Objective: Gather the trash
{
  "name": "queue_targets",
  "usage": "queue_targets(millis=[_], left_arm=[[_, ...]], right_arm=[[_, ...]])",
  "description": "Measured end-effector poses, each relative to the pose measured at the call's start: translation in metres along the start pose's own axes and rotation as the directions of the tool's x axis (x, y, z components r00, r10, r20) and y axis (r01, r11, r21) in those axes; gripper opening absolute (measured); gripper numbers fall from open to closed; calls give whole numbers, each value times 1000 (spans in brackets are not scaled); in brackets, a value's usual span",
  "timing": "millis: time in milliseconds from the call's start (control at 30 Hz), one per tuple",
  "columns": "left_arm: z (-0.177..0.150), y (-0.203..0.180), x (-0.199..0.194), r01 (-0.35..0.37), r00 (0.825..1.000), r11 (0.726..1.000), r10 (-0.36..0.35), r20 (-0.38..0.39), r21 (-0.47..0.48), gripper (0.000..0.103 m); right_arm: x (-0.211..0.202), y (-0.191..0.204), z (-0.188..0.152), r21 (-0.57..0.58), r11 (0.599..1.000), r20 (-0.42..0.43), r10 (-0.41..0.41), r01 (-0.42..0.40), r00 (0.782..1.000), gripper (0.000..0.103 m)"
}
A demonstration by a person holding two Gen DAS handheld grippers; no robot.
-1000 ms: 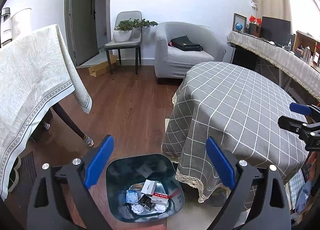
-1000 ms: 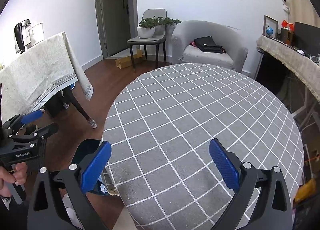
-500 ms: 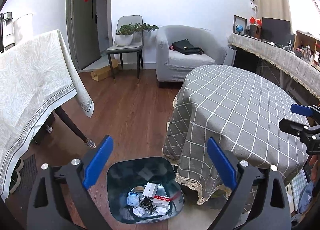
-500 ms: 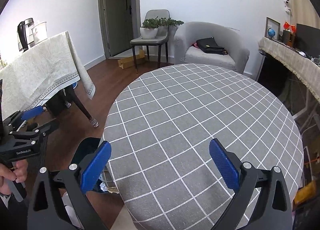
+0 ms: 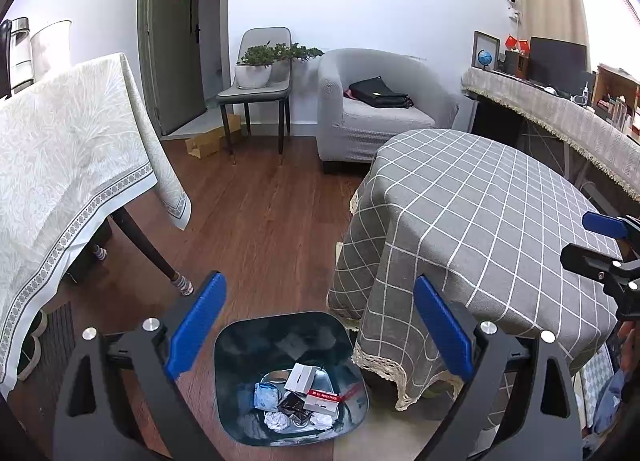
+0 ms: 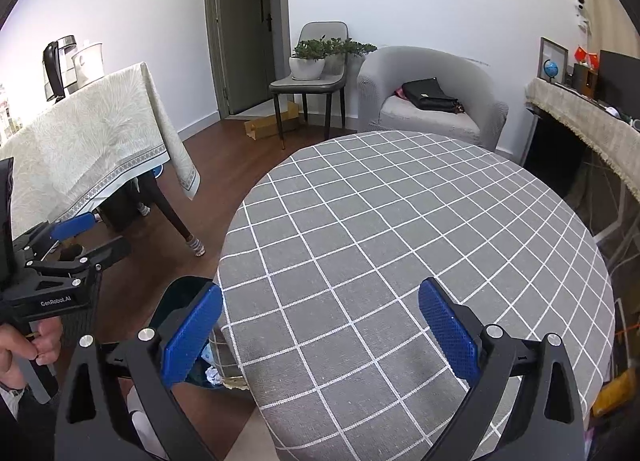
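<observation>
Wood floor [image 5: 256,229], bin [image 5: 280,329] beside tablecloth edge [image 5: 380,365], both grippers' jaws wide, empty.

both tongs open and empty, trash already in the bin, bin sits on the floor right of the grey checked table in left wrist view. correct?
Not quite: in the left wrist view the bin sits left of the grey checked table, at its edge. The rest holds: left tongs and right tongs are open and empty, trash is inside.

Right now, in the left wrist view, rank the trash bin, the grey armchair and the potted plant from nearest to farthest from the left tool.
1. Trash bin: just below the open left tool, on the floor beside the round table.
2. Grey armchair: across the room, centre-right.
3. Potted plant: on the chair by the door, slightly beyond; close to the armchair's depth.
</observation>
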State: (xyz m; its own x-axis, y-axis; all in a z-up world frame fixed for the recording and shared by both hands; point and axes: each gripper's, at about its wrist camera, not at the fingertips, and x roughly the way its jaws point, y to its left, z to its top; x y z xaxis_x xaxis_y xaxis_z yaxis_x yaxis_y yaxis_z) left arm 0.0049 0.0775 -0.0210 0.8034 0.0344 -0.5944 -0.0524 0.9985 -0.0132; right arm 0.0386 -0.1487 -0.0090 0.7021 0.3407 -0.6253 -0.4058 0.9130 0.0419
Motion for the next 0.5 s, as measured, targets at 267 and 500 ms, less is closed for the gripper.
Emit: queue_targets(millis=[267, 500], left_arm=[[0, 3, 1, -1, 1000, 1000, 1, -4, -14, 96], [0, 3, 1, 0, 1000, 1000, 0, -5, -15, 96]], right_arm=[[2, 2, -2, 6, 1000, -1, 2, -2, 1000, 99], [2, 2, -3, 2, 1000, -3, -1, 1, 1000, 99]])
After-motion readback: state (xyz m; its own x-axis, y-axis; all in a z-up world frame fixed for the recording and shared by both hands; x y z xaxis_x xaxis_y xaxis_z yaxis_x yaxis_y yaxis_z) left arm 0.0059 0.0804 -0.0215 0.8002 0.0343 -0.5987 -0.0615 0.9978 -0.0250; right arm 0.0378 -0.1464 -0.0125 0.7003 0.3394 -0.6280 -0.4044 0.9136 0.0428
